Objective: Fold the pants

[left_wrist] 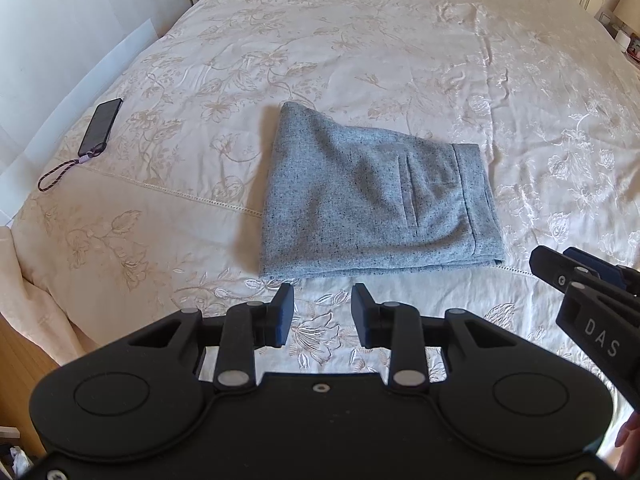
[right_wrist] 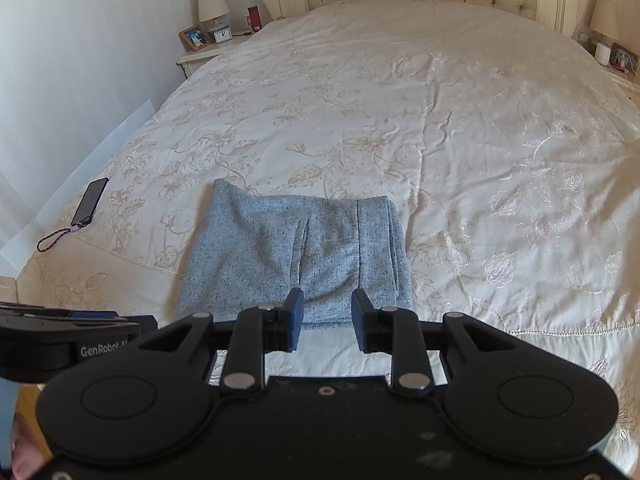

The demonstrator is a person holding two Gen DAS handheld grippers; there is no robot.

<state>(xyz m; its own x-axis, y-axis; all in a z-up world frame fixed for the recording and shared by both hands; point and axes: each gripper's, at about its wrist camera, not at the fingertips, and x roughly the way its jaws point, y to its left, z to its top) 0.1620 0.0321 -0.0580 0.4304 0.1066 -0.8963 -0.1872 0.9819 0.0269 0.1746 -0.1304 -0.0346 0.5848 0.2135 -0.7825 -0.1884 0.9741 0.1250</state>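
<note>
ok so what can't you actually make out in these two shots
- Pants: the layers underneath are hidden by the top fold in both views, so how neat the fold is inside cannot be told.
- Pants' near edge: right wrist view, partly covered by the right gripper.
- Phone: screen dark, nothing readable.
- Photo frame: too small to make out.
</note>
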